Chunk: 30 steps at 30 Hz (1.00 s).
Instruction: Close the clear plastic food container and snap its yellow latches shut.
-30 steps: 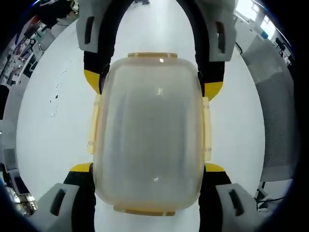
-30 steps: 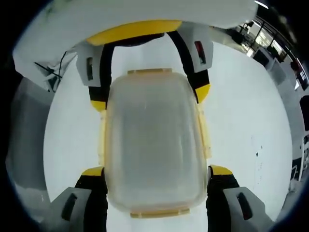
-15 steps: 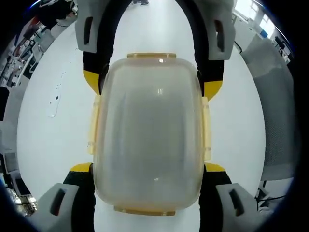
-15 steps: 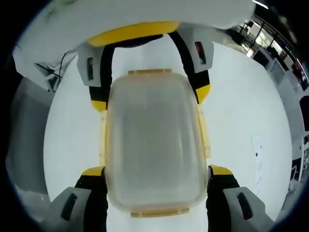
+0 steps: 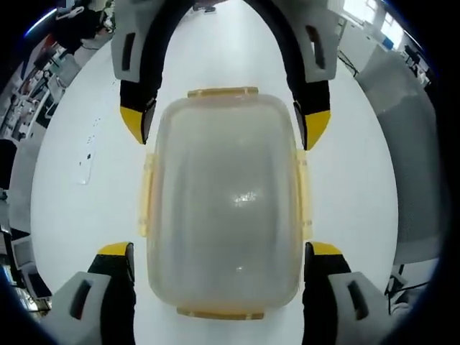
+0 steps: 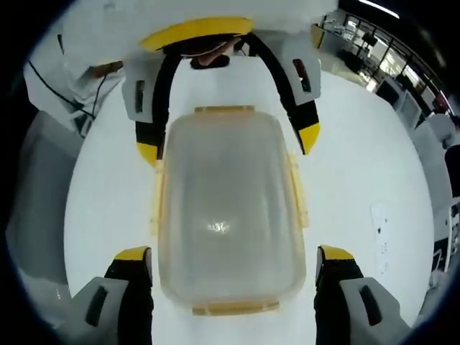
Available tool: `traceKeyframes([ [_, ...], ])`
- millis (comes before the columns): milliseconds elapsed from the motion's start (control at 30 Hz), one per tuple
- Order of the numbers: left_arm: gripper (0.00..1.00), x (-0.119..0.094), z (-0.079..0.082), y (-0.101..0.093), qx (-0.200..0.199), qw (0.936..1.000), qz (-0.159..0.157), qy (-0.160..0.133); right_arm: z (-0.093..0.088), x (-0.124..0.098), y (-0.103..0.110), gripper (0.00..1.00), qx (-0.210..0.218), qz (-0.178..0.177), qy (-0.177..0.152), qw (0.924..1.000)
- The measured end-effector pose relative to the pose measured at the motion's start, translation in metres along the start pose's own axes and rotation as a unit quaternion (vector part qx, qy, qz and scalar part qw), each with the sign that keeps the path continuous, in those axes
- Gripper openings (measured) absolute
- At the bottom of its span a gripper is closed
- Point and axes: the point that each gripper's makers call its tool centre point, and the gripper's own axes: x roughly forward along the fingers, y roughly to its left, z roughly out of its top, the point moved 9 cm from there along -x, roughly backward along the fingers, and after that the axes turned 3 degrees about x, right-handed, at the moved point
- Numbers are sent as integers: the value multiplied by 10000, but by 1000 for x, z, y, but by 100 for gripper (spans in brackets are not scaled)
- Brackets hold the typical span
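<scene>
Lying flat on a white table point(image 5: 65, 215), the container point(image 5: 224, 208) is seen between both pairs of jaws, its lid seated on the base. In the left gripper view, the left gripper point(image 5: 219, 251) is spread wide, its yellow-tipped jaws flanking the near end of the container with a gap of table visible on each side; no contact is observed. The right gripper point(image 5: 224, 122) is seen opposite, straddling the far end, its tips just beside the far corners. In the right gripper view, the same arrangement is recorded from the other end: the right gripper point(image 6: 233, 255) is wide, jaws apart from the container point(image 6: 226, 215) walls, with the left gripper point(image 6: 228, 140) beyond. Yellow latches point(image 5: 223, 92) are noted on both ends and both long sides, lying close against the walls; whether they are snapped cannot be told
</scene>
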Motion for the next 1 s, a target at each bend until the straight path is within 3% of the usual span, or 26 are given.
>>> traceKeyframes([
  [133, 98, -5, 0, -2, -79, 9997, 71, -242, -1, -6, 4, 94, 231, 13, -511, 9984],
  [267, 98, -10, 0, -1, -362, 9966, 188, -710, -6, -6, 9, 94, 439, -68, -916, 9948],
  [400, 98, -12, -5, -2, -741, 9909, 340, -1073, -10, -7, 12, 94, 672, -306, -1290, 9889],
  [467, 98, -15, -3, -3, -944, 9831, 506, -1488, -10, -8, 14, 95, 895, -337, -1540, 9834],
  [600, 98, -16, -7, -7, -1301, 9684, 743, -1995, -14, -11, 17, 95, 1289, -556, -1979, 9701],
  [733, 98, -15, -13, -14, -1598, 9569, 898, -2251, -17, -12, 21, 95, 1659, -703, -2330, 9556],
  [767, 98, -15, -15, -15, -1725, 9502, 982, -2404, -17, -12, 23, 95, 1750, -764, -2490, 9495],
  [833, 97, -18, -15, -17, -1945, 9374, 1116, -2664, -17, -12, 26, 94, 1748, -885, -2637, 9445],
  [867, 97, -19, -19, -18, -1870, 9424, 1151, -2524, -18, -12, 27, 94, 1753, -952, -2665, 9430],
  [967, 96, -19, -22, -20, -1931, 9346, 1319, -2682, -22, -12, 30, 94, 1923, -1121, -2772, 9347],
  [1000, 96, -19, -23, -20, -1967, 9327, 1349, -2706, -22, -13, 31, 94, 2045, -1129, -2899, 9281],
])
